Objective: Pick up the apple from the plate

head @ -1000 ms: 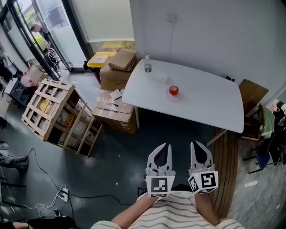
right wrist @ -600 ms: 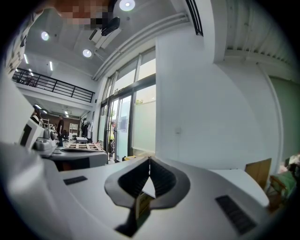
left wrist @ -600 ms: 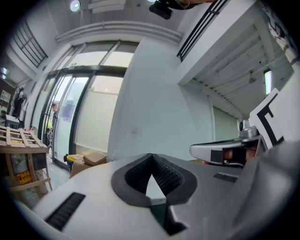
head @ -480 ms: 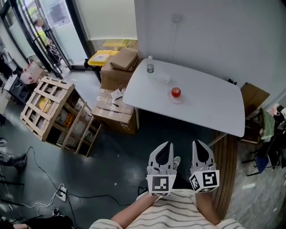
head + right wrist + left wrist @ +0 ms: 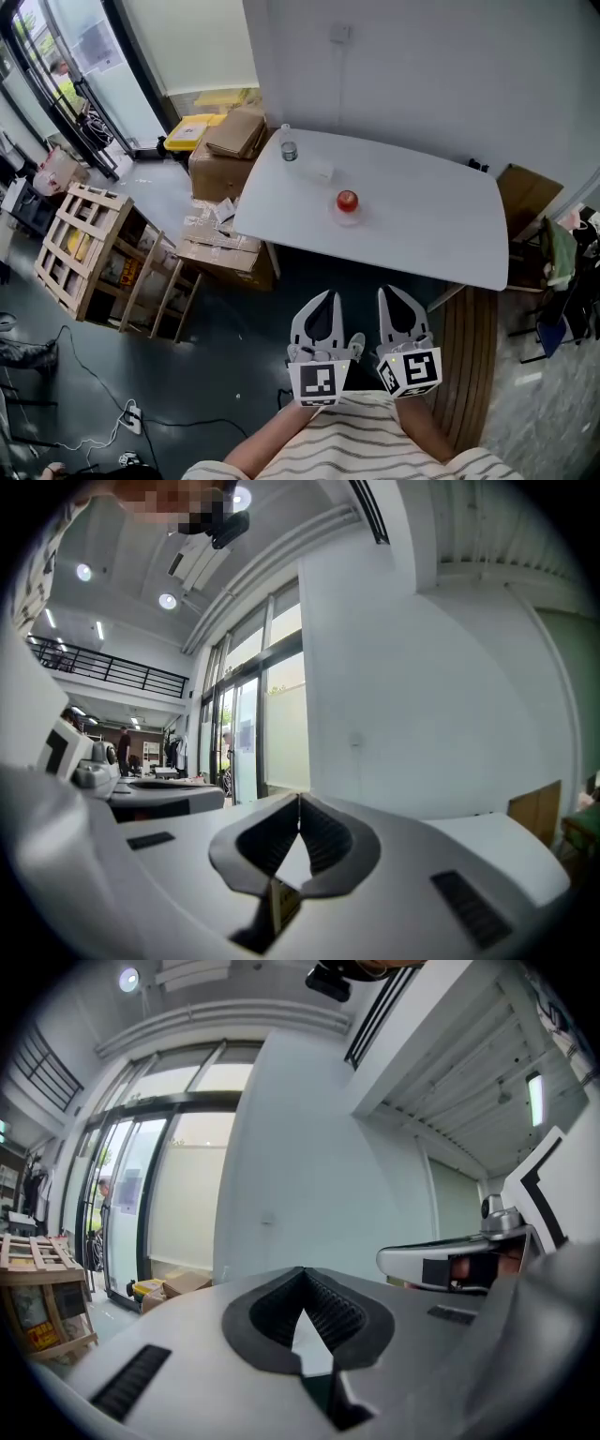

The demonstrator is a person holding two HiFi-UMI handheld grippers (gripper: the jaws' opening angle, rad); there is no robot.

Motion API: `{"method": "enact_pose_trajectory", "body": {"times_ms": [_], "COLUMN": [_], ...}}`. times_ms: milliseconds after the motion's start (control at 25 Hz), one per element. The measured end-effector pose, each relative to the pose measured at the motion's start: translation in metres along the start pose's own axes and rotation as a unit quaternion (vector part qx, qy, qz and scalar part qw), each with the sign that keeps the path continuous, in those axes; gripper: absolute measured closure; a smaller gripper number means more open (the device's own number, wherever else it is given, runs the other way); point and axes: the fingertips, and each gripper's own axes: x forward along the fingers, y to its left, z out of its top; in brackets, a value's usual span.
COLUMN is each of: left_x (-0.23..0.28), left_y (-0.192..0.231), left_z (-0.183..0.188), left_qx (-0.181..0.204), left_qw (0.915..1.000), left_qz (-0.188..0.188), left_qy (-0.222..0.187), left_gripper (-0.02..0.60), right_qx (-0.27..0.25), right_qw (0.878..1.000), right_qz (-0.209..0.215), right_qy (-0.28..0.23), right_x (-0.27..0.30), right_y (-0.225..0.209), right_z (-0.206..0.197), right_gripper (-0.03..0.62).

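In the head view a red apple (image 5: 347, 200) sits on a small pale plate (image 5: 348, 213) near the middle of a white table (image 5: 431, 234). My two grippers are held side by side low in that view, well short of the table's near edge and pointing level toward it. The left gripper (image 5: 329, 294) is shut with nothing in it, and so is the right gripper (image 5: 386, 290). In the left gripper view the jaws (image 5: 302, 1270) meet at a point; the right gripper view shows the same (image 5: 299, 798). Neither gripper view shows the apple.
A small glass (image 5: 289, 150) stands at the table's far left corner. Cardboard boxes (image 5: 225, 150), a yellow bin (image 5: 190, 129) and a wooden crate (image 5: 89, 248) crowd the floor left of the table. A brown board (image 5: 525, 195) and chair (image 5: 562, 258) stand at the right; cables (image 5: 94, 375) lie on the floor.
The table and apple have shifted left and sit slightly nearer in the head view as the person walks toward them. Both grippers move along together, still shut and side by side.
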Motion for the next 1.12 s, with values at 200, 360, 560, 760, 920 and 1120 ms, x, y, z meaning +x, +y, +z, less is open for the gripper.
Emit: {"method": "enact_pose_trajectory", "body": {"times_ms": [200,360,560,760,920,1120], "left_x": [0.047,0.081,0.12,0.151,0.172,0.182], "left_y": [-0.004,-0.006,-0.005,-0.009,-0.013,-0.012], "left_z": [0.003,0.001,-0.004,0.0,-0.001,-0.006], "left_qx": [0.004,0.005,0.005,0.006,0.011,0.018], "left_qw": [0.9999,0.9997,0.9994,0.9989,0.9984,0.9973], "left_qz": [0.012,0.022,0.035,0.047,0.055,0.07], "left_qy": [0.0,0.004,0.007,0.009,0.009,0.013], "left_gripper": [0.577,0.577,0.577,0.577,0.577,0.577], "right_qx": [0.002,0.004,0.006,0.01,0.014,0.024], "right_qw": [1.0,1.0,0.999,0.998,0.997,0.996], "right_qz": [0.015,0.026,0.043,0.06,0.07,0.081], "right_qy": [-0.001,-0.001,-0.004,-0.003,-0.006,-0.008], "right_x": [0.032,0.058,0.09,0.11,0.124,0.135], "right_y": [-0.034,-0.06,-0.083,-0.104,-0.121,-0.132], "right_z": [0.003,0.004,0.004,0.006,0.005,-0.001], "right_gripper": [0.58,0.58,0.58,0.58,0.58,0.58]}}
